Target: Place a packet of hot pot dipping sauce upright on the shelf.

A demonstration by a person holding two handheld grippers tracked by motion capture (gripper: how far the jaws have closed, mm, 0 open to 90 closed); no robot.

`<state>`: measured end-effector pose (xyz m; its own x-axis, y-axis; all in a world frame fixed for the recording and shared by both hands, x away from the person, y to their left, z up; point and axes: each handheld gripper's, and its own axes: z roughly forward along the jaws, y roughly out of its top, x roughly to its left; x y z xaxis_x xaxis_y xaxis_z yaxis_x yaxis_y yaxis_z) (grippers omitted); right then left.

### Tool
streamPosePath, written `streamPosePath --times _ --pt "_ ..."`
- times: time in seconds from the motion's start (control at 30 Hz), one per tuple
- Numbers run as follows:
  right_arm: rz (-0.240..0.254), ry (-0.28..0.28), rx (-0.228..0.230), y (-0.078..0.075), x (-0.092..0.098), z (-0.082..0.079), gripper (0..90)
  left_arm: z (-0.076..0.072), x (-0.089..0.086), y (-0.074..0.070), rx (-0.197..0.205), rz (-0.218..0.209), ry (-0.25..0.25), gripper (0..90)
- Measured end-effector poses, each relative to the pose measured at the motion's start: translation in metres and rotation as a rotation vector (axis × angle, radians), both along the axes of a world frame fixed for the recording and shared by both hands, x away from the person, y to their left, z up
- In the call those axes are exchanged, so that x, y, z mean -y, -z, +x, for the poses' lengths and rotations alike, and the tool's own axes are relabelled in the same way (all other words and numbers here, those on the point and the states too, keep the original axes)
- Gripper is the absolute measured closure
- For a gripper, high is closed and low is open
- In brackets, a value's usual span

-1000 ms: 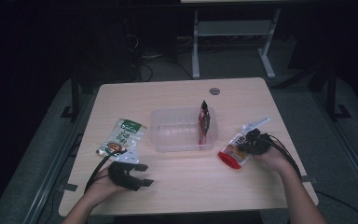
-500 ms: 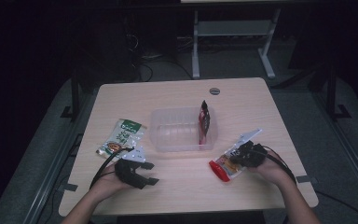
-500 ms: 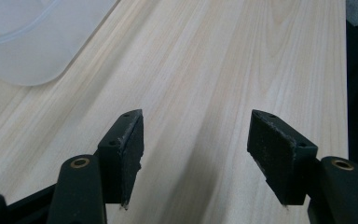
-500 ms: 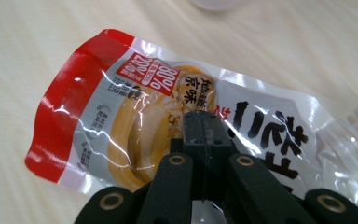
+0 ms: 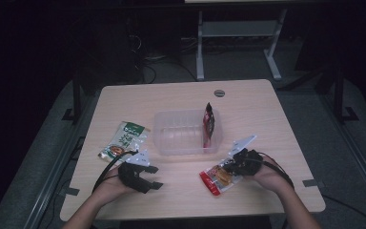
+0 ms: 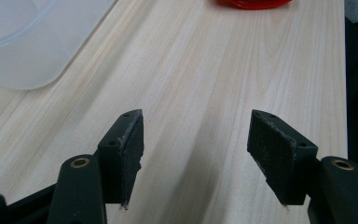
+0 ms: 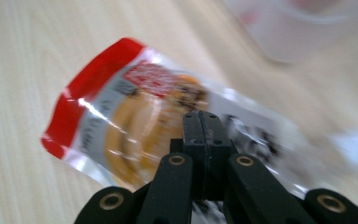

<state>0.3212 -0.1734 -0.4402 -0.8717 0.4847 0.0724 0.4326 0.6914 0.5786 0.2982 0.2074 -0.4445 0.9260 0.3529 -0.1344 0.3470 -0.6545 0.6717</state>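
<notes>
My left gripper (image 5: 153, 177) rests on the table (image 5: 267, 109) with jaws apart and nothing between them, a green packet (image 5: 124, 139) beyond it. The clear tub (image 5: 181, 138) sits mid-table with a dark pouch (image 5: 209, 124) inside. My right gripper (image 5: 228, 168) is clamped on the red-edged snack bag (image 5: 217, 179), just right of the tub's near corner.

red-edged snack pouch (image 5: 218, 177), tilted, near table's front edge
</notes>
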Motion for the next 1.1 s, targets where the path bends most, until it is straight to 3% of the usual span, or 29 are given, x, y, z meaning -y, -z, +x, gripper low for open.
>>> streamPosePath --times 0.07,0.23,0.37,0.47,0.87,1.1 --pt "0.028 0.051 0.008 -0.005 0.014 0.003 90.0 0.0 0.0 0.0 0.0 0.001 0.0 35.7" --pt "0.032 0.156 0.02 -0.006 0.05 0.011 90.0 0.0 0.0 0.0 0.0 0.007 0.003 35.7" --pt "0.029 0.222 -0.02 0.003 0.071 0.018 90.0 0.0 0.0 0.001 0.0 0.011 0.0 35.7" --pt "0.024 0.238 -0.045 0.009 0.077 0.022 90.0 -0.001 -0.001 0.001 0.001 0.009 -0.002 35.7" --pt "0.031 0.195 -0.091 0.013 0.073 0.022 90.0 -0.001 -0.003 0.001 -0.002 0.007 -0.004 35.7" --pt "0.045 0.139 -0.11 0.012 0.064 0.018 90.0 -0.001 -0.003 0.0 0.0 0.009 -0.003 35.7"
